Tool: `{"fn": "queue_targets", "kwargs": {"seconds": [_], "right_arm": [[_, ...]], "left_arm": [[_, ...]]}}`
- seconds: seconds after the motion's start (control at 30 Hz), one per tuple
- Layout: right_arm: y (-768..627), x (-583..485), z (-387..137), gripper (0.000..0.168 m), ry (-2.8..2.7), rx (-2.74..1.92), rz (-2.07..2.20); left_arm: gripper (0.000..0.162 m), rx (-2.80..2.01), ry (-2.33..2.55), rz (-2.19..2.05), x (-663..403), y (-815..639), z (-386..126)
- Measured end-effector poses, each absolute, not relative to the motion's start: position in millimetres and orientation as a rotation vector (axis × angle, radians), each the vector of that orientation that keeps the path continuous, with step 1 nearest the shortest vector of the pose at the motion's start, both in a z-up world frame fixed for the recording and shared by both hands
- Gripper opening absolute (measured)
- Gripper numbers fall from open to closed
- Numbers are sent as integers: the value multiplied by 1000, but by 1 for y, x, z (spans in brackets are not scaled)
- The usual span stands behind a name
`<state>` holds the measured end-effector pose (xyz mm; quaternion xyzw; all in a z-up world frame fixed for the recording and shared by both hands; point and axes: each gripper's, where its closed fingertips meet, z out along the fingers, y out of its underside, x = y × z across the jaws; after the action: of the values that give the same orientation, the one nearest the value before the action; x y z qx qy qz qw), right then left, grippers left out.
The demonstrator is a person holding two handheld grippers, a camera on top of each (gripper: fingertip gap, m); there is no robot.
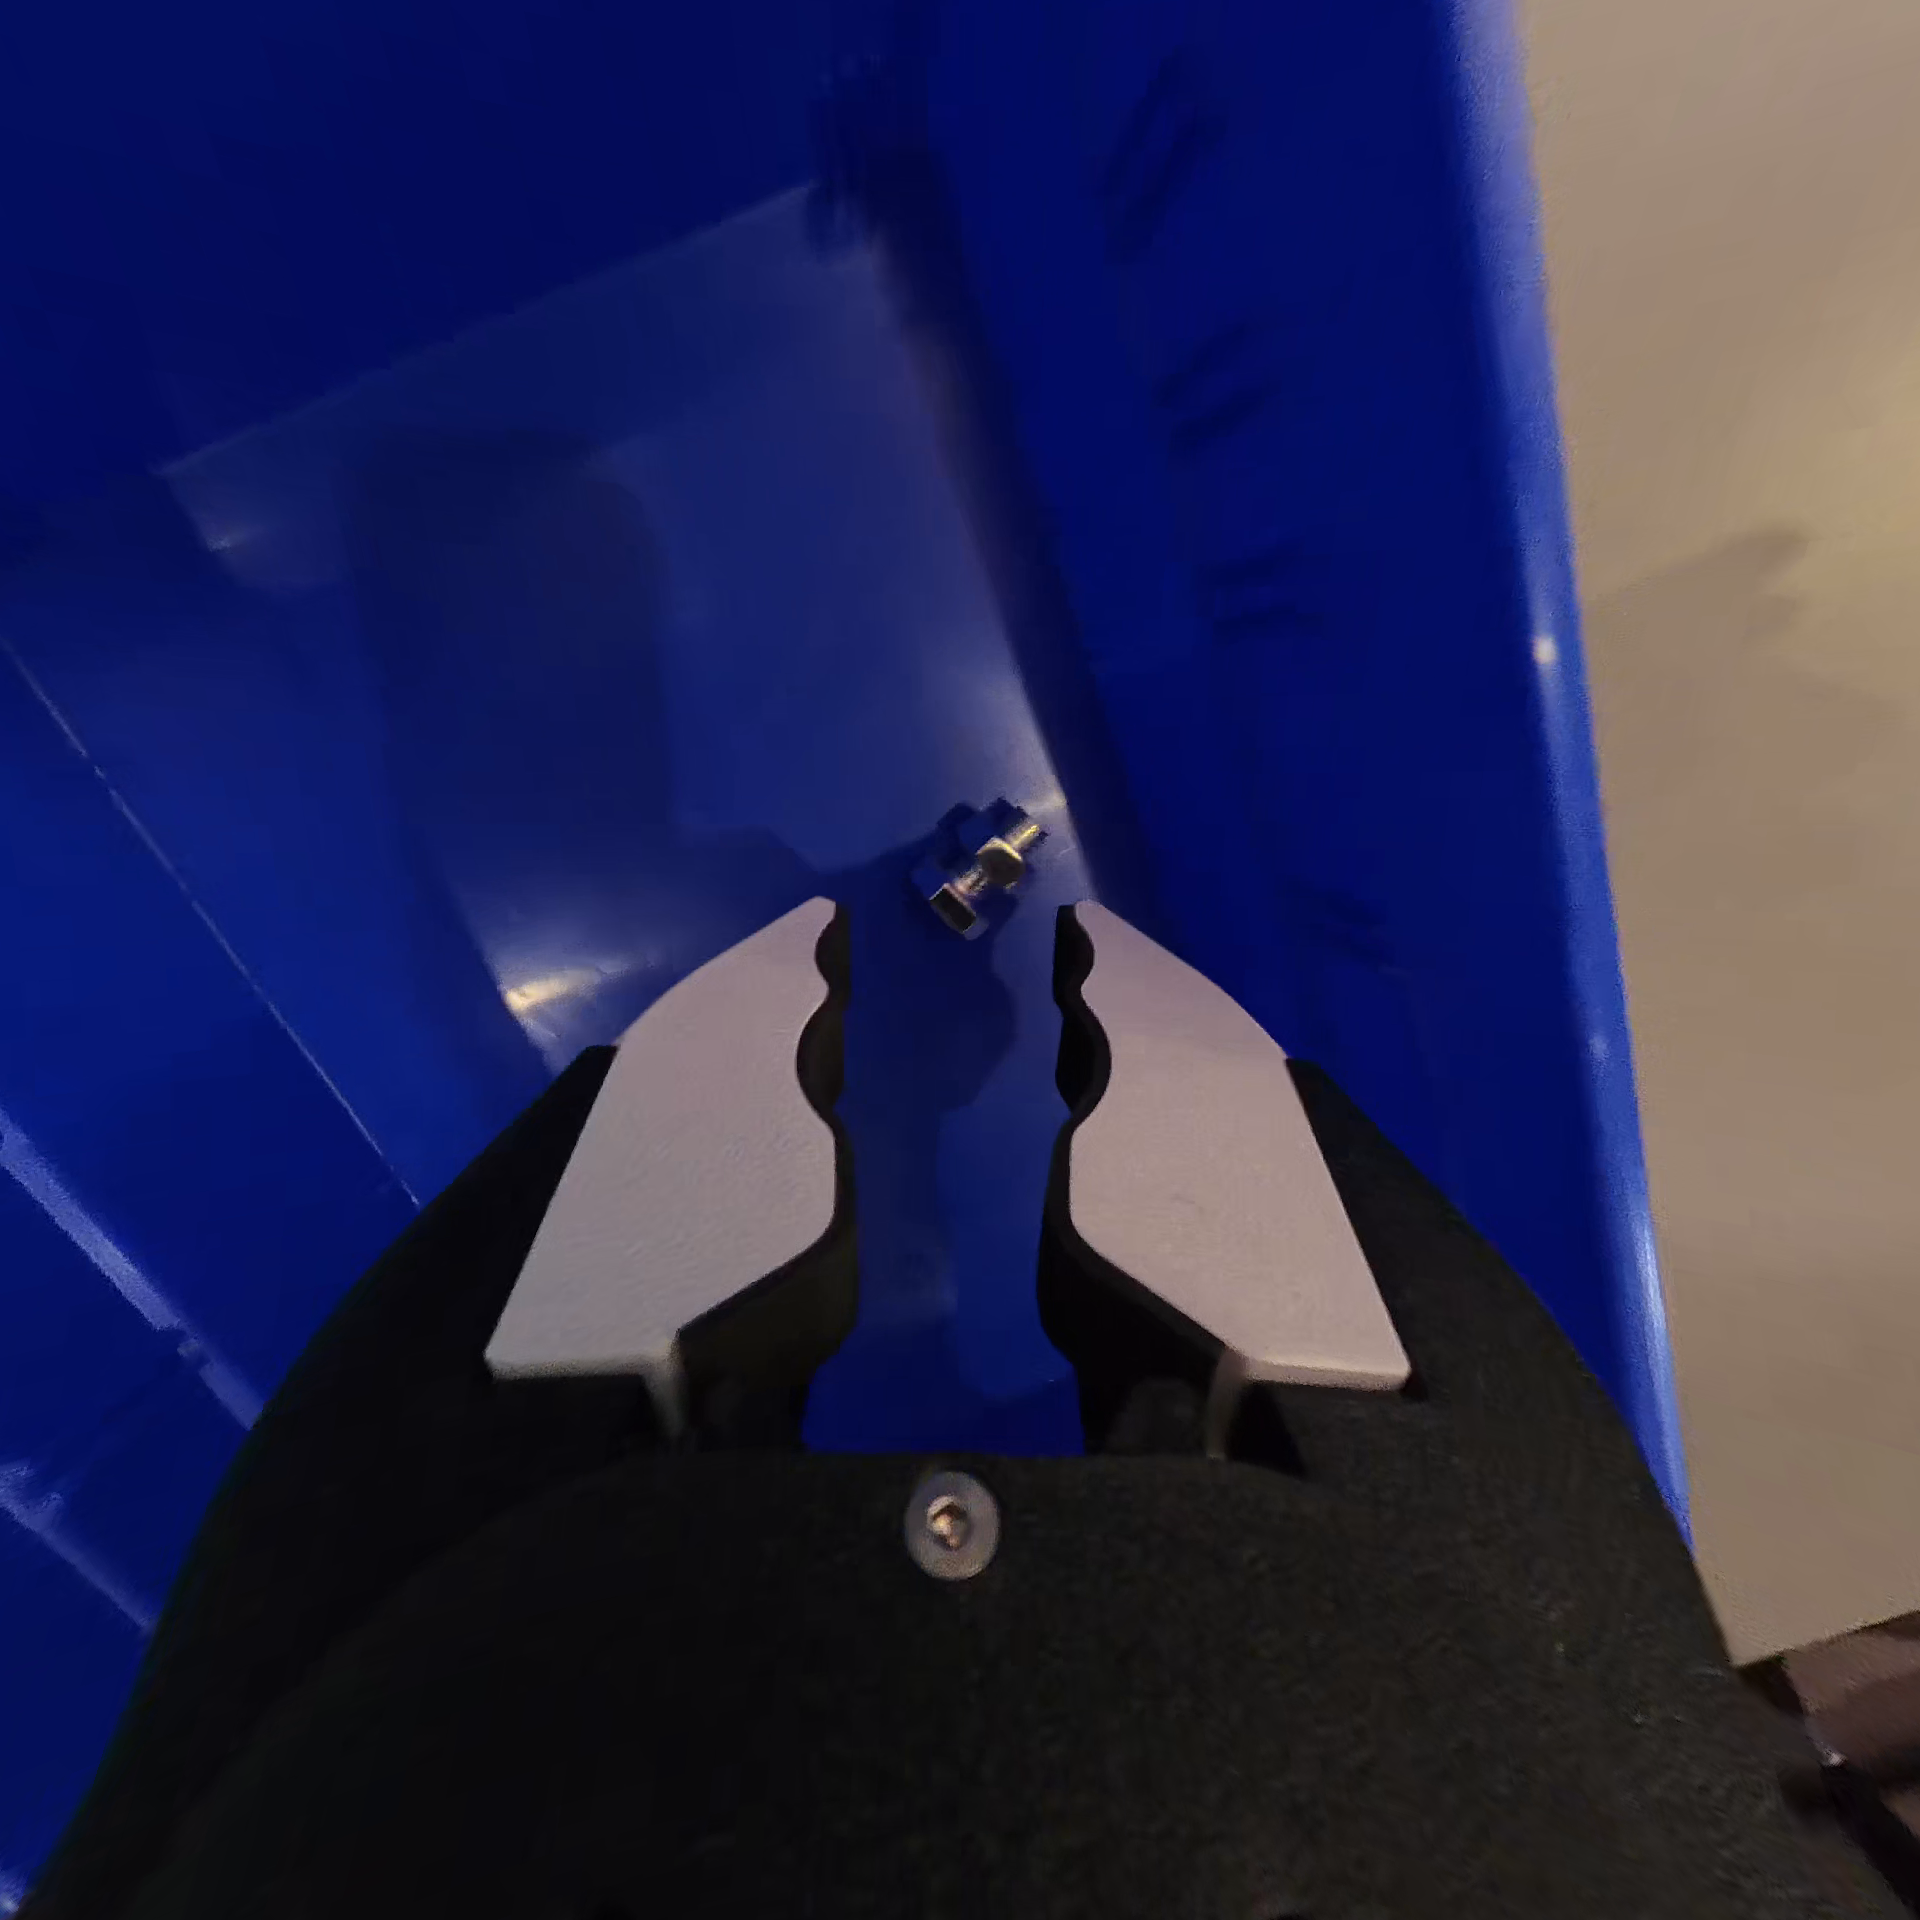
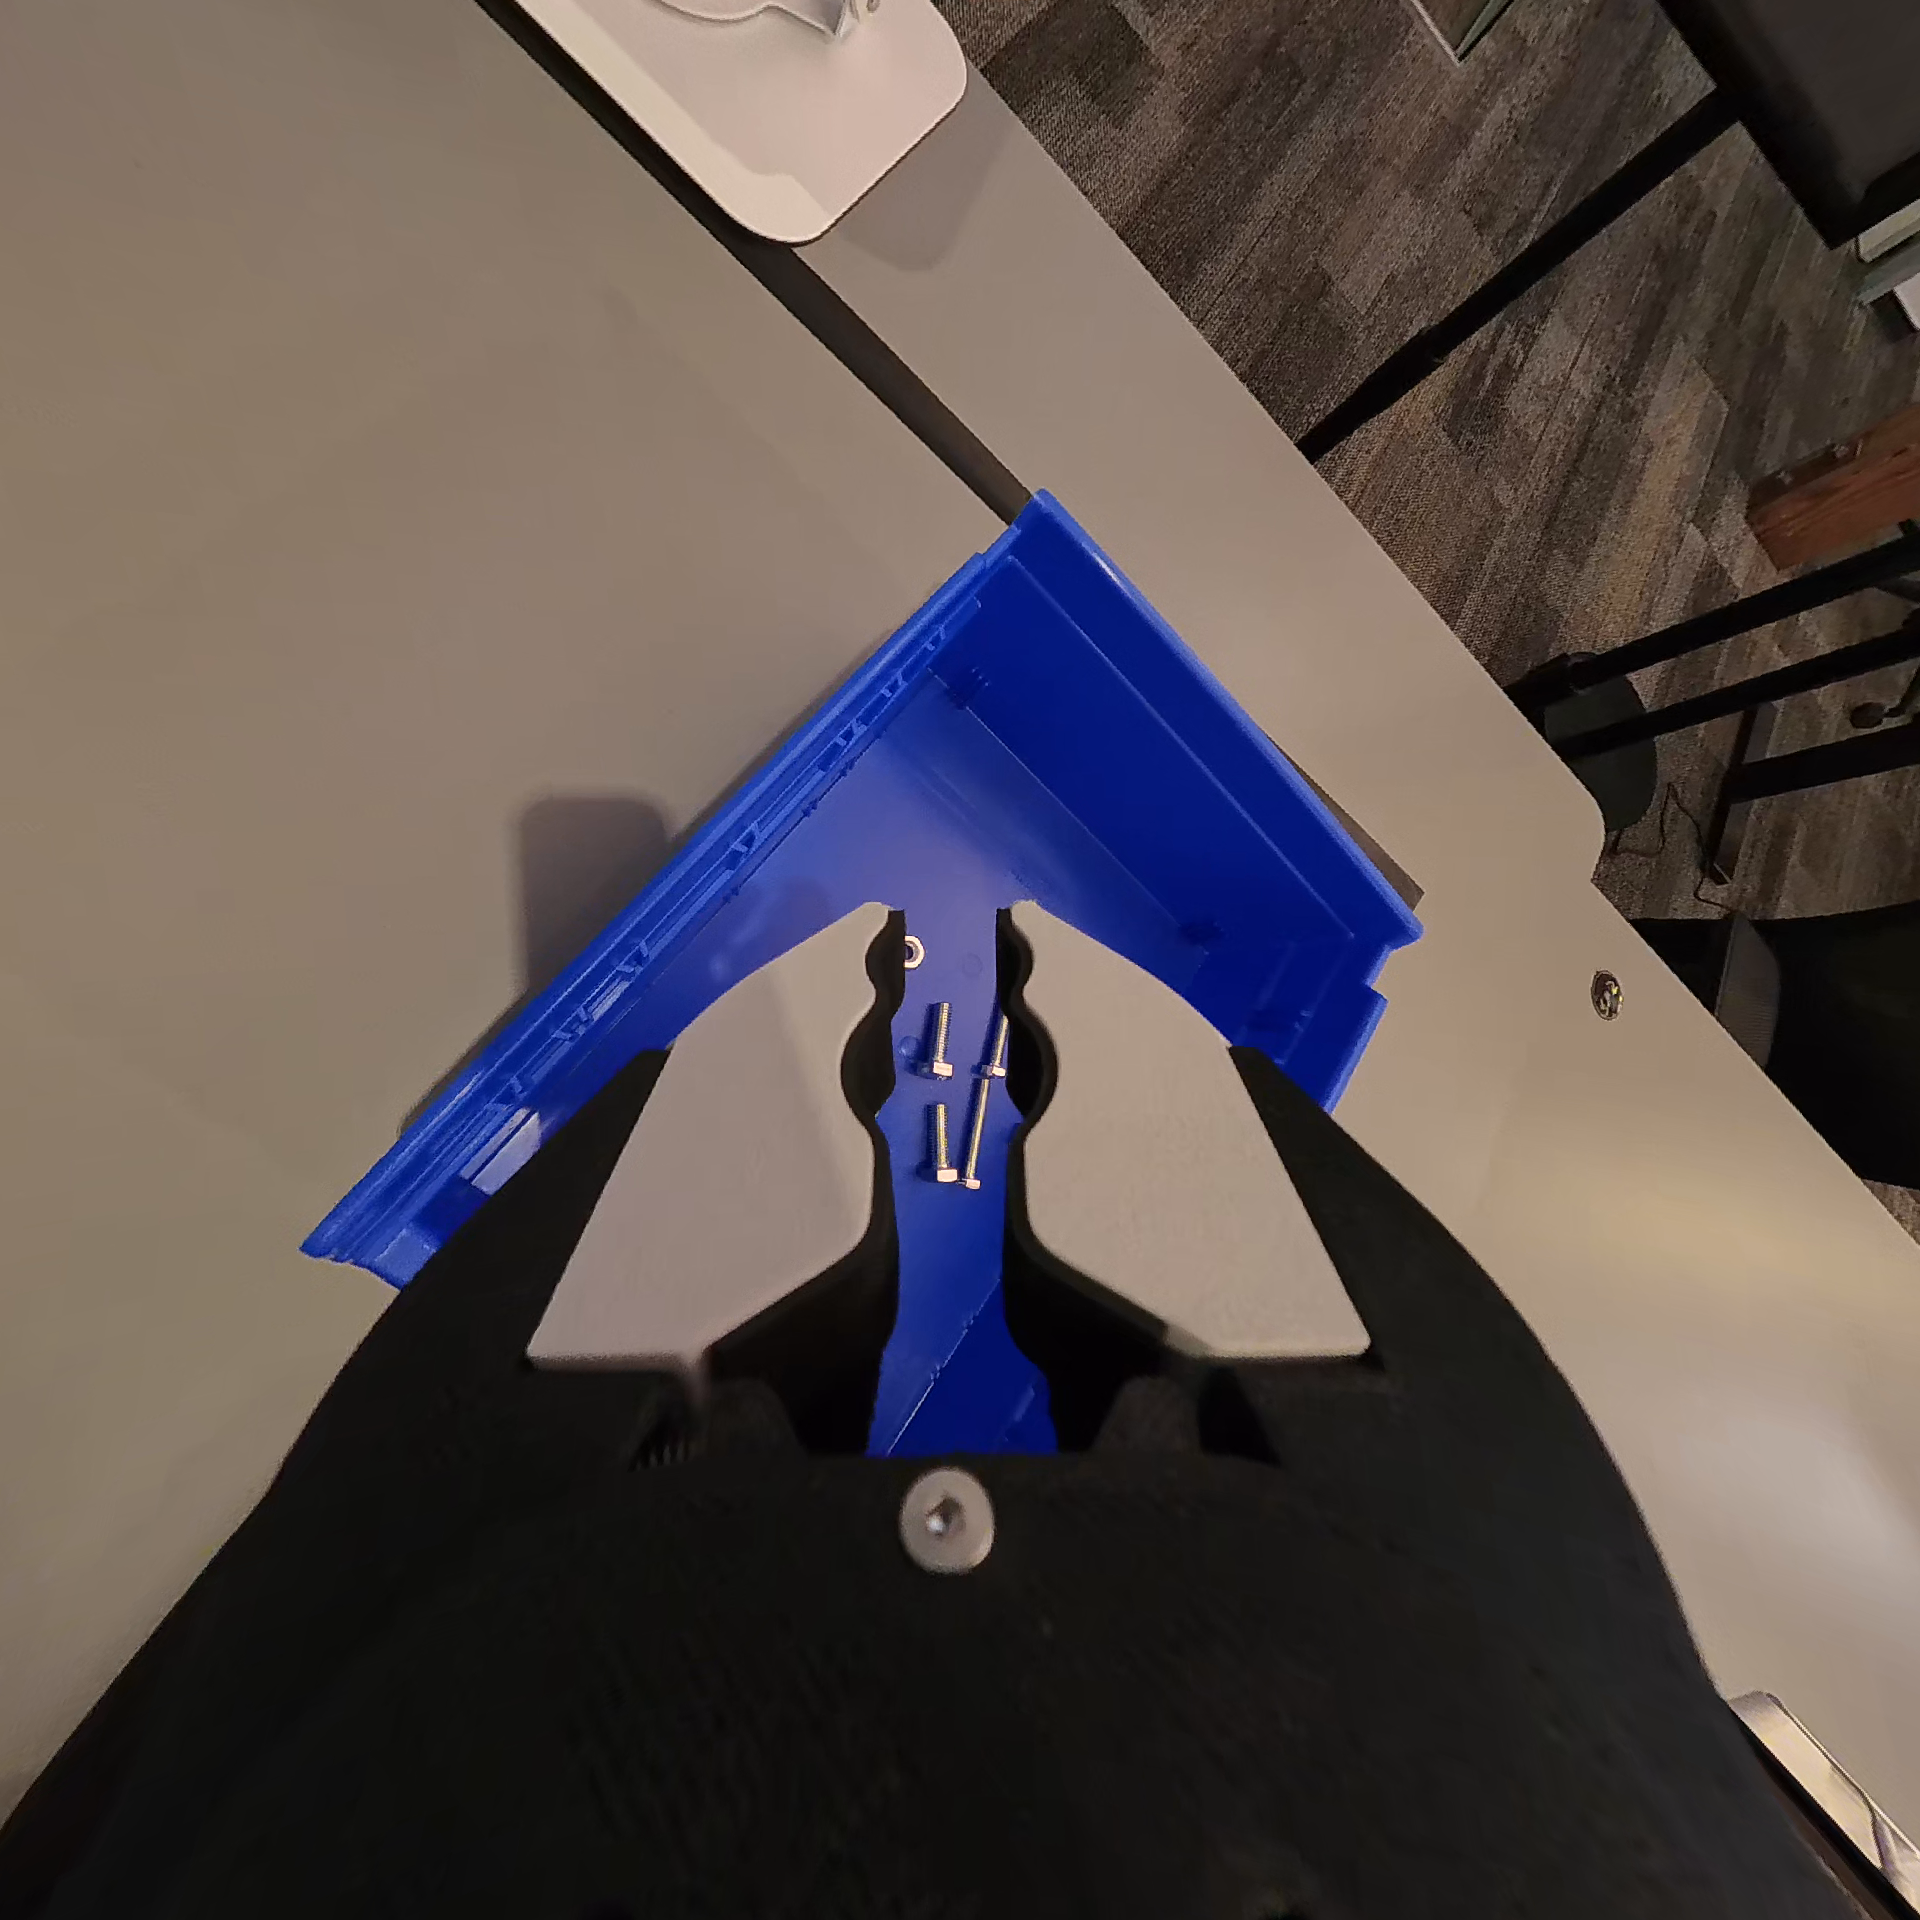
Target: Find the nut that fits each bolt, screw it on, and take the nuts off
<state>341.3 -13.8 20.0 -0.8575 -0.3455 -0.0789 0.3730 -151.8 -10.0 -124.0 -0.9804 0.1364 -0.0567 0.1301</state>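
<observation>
The small bolt (image 1: 977, 868) with a nut already on it lies on the floor of the blue bin (image 1: 644, 644), just beyond the tips of the left gripper (image 1: 951, 914) and slightly to the right of their centreline. Its long axis runs obliquely, from lower left up to the right, toward the bin's right wall, which it nearly touches. The left jaws are released, with a clear gap between them and nothing held. By my reading the left gripper is the nearer one to this piece, and a short advance with a slight shift rightward would bring it between the jaws.

In the right wrist view the right gripper (image 2: 951, 914) hovers higher above a blue bin (image 2: 1143, 748), its jaws parted and empty. Seen through the gap, four loose bolts (image 2: 940, 1039) lie on that bin's floor, roughly parallel and pointing away from the camera, and a single nut (image 2: 912, 951) rests beyond them beside the left fingertip. Whether this is the same bin, I cannot tell.

The bin sits on the grey bench (image 2: 364, 520) near its edge, and a white tray (image 2: 790, 114) lies farther off.
</observation>
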Motion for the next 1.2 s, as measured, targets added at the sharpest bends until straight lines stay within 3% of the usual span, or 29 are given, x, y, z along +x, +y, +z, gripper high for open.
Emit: {"fn": "queue_targets", "kwargs": {"seconds": [0.23, 0.37, 0.53, 0.73, 0.83, 1.0, 1.2], "right_arm": [[-15, 340, 17, 18, -912, -2203, -208], [-15, 339, 13, 18, -931, -2212, -210], [-15, 338, 10, 18, -945, -2222, -222], [-15, 337, 7, 18, -963, -2228, -216], [-14, 338, 5, 18, -963, -2235, -214], [-15, 338, 2, 18, -973, -2245, -223], [-13, 338, 7, 18, -952, -2226, -219]], "left_arm": [[29, -2639, 870, -103, -157, -4, -124], [34, -2579, 925, -276, -142, -10, -119], [39, -2564, 1051, -203, -144, -12, -133], [39, -2550, 1083, -152, -146, -7, -143], [23, -2553, 1115, -158, -148, -9, -149], [20, -2548, 1107, -87, -157, -6, -148], [20, -2445, 828, -16, -178, 13, -97]]}}
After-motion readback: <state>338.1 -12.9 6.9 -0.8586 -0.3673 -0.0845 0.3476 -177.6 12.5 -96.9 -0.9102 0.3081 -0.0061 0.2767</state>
